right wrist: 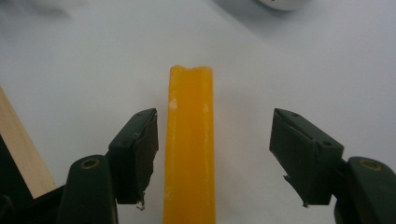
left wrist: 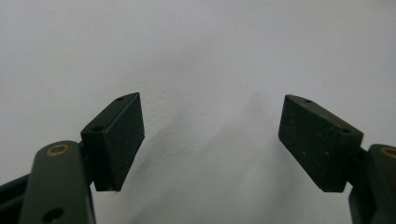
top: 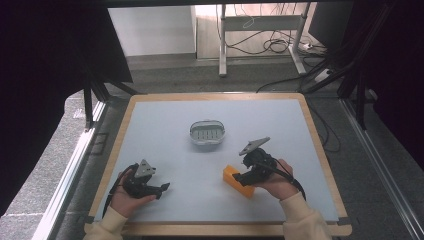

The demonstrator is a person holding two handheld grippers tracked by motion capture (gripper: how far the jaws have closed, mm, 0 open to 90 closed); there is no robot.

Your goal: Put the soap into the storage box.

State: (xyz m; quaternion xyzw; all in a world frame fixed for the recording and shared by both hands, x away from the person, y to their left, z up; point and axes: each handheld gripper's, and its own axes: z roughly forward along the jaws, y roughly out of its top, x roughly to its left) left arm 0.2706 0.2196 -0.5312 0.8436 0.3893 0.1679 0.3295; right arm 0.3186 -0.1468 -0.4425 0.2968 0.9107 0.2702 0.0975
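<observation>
A: Where is the orange block (right wrist: 189, 149)?

B: On the desk (top: 165, 130), nearer the person than the small white dish (top: 207, 132) and off to its right. In the right gripper view it runs lengthwise between the jaws, close by one pad and clear of the other.

A: So the right gripper (right wrist: 212, 158) has no grip on it?

B: None; its jaws stand wide, straddling the block, with the dish's rim showing beyond.

A: And the left gripper (left wrist: 210, 140)?

B: Held in the left hand (top: 127, 197), well apart from the dish on its other side, low over bare desk, jaws spread wide on nothing.
</observation>
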